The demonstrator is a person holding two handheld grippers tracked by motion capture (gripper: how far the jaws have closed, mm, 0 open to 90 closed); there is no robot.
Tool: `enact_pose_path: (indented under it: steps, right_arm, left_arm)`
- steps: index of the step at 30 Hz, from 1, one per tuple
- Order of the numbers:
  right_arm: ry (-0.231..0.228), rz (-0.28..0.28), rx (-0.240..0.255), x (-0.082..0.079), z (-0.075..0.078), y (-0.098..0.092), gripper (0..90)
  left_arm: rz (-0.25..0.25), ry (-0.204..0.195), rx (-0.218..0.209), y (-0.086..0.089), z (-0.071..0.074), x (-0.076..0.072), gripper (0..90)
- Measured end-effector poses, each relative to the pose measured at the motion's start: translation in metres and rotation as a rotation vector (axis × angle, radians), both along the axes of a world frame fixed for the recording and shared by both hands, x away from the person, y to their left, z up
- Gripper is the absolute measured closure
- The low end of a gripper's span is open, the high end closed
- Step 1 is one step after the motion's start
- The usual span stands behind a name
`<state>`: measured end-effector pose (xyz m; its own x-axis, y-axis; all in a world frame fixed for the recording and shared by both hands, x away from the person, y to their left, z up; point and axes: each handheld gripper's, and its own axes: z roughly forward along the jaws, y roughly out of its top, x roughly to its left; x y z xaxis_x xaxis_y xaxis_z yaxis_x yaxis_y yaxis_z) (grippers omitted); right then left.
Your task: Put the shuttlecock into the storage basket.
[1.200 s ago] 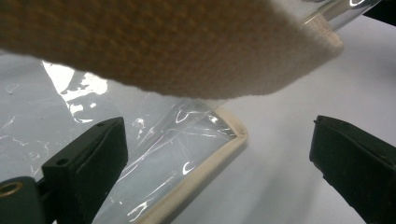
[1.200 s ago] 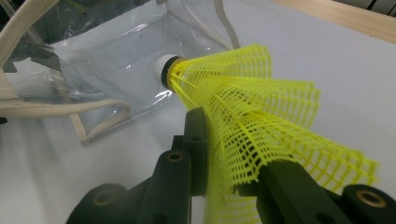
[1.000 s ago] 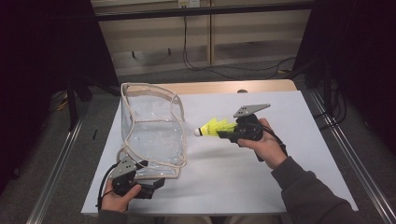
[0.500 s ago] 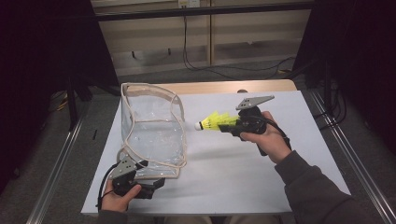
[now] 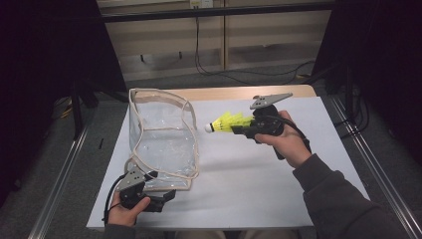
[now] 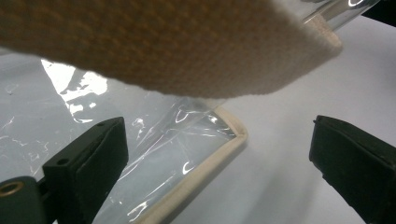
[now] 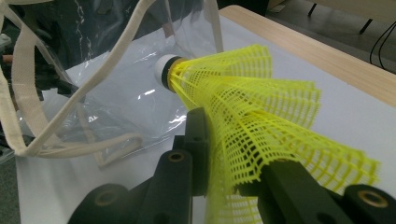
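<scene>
Left gripper [image 5: 166,195]: near left corner of the desk, in the person's left hand [image 5: 124,210]; jaws stand wide apart in the left gripper view, clamping nothing, the bag's near bottom corner lying between them.
Hidden near: a broad woven strap [image 6: 163,42], out of focus, covers the top of the left gripper view; the bag's upper part is cut off behind it.
Clear bag [image 5: 161,137]: stands upright and open-mouthed on the left half of the desk, cream webbing along its edges; its film throws glare, so the inside is hard to read.
Right gripper [image 5: 240,128]: held above the desk right of the bag, in the right hand [image 5: 286,142]; jaws closed on the skirt of the shuttlecock.
Shuttlecock [image 5: 226,123]: yellow mesh skirt, white cork pointing left toward the bag's rim, just beside it, not touching.
Desk [image 5: 259,184]: white sheet over a wooden top, wood showing along the far edge.
Room: dark on both sides; metal rails [image 5: 370,164] flank the desk; far back, pale panels and black cables [image 5: 219,69] on the floor.
</scene>
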<state>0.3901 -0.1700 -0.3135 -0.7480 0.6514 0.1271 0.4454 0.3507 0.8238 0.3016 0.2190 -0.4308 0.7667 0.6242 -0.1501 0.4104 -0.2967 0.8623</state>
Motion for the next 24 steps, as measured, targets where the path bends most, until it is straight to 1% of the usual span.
enact_pose_path:
  steps: [8,15,23,24]
  right_arm:
    - [-0.004,0.015,-0.012,0.0,0.005,0.007,79.0]
    - [-0.01,0.026,-0.012,0.001,0.012,0.013,79.0]
    - [-0.026,0.043,-0.024,0.003,0.024,0.021,79.0]
    - [-0.028,0.047,-0.019,0.003,0.026,0.022,79.0]
  left_arm:
    - [0.001,0.0,0.0,0.0,0.0,0.0,4.5]
    - [0.0,0.0,-0.001,0.0,0.0,0.0,4.4]
    - [0.0,0.0,0.0,0.0,0.0,0.0,4.5]
    - [0.0,0.0,-0.001,0.0,0.0,0.0,4.4]
